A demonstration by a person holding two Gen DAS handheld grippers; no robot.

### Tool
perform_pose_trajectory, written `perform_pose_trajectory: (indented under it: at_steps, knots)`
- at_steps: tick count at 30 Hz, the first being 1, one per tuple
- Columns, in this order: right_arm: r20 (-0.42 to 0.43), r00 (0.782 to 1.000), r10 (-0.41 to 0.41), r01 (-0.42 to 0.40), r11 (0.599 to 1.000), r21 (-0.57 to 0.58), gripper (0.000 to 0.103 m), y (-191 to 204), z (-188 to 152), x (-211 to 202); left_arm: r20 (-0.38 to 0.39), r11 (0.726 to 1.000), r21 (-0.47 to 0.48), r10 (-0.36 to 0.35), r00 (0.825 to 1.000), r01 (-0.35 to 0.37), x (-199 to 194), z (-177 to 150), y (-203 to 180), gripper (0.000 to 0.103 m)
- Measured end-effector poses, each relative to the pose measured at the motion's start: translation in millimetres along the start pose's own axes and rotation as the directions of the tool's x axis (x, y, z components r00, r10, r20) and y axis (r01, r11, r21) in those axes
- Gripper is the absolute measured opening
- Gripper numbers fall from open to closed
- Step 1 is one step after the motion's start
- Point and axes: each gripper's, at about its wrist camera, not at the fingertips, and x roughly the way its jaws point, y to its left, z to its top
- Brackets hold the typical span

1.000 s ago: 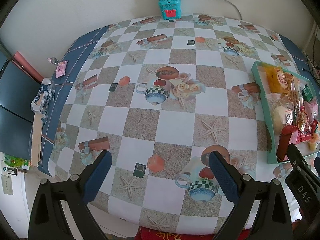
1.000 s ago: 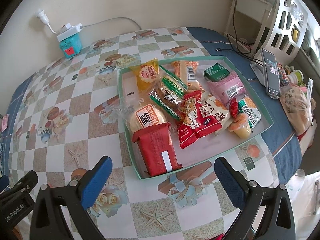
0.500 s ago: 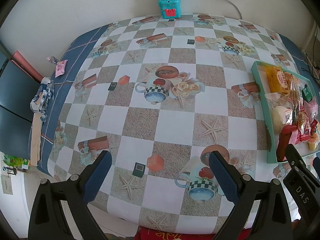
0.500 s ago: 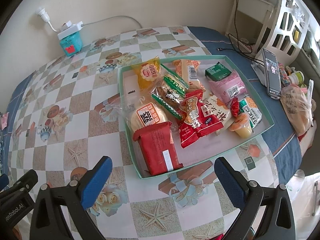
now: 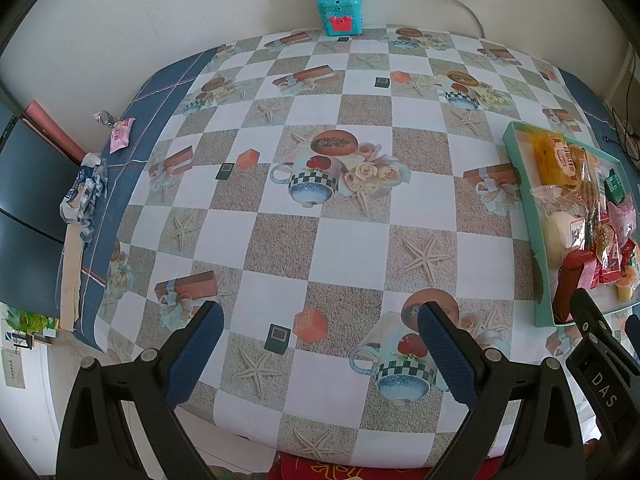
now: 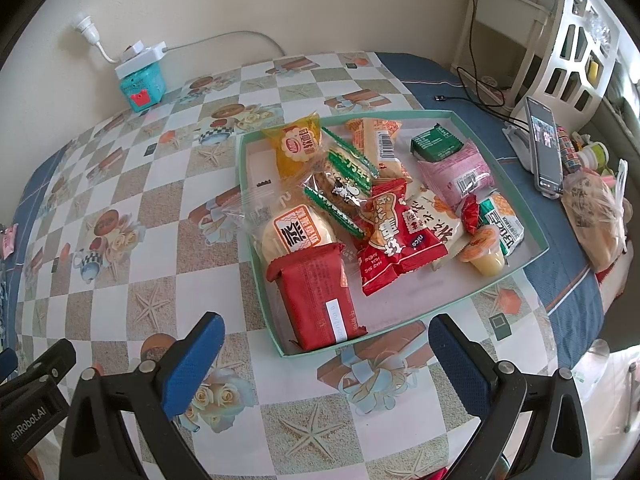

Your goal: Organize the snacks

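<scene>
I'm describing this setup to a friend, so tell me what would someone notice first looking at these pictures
The eye goes first to the teal tray heaped with bright snack packets, a big red packet at its near corner, just ahead of the open right gripper. Next comes the busy checkered tablecloth printed with cups and starfish, bare in front of the open left gripper. A teal box under a white power strip sits at the far wall.

A plain cream wall (image 5: 160, 8) backs the surface (image 5: 320, 240), which wears a checkered cloth printed with cups, starfish and gift boxes, edged in blue. A white openwork shelf unit (image 6: 576, 40) stands at the right; soft daylight falls evenly.
</scene>
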Motion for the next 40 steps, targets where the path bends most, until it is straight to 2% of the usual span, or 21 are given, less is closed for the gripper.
perform_pose_trajectory:
  at_steps: [40]
  knots:
    - [-0.002, 1.000, -0.001, 0.001, 1.000, 0.000, 0.103, 0.7, -0.2, 0.8, 0.007, 1.000, 0.009, -0.018, 1.000, 0.018, -2.9, -0.9, -3.4, 0.098]
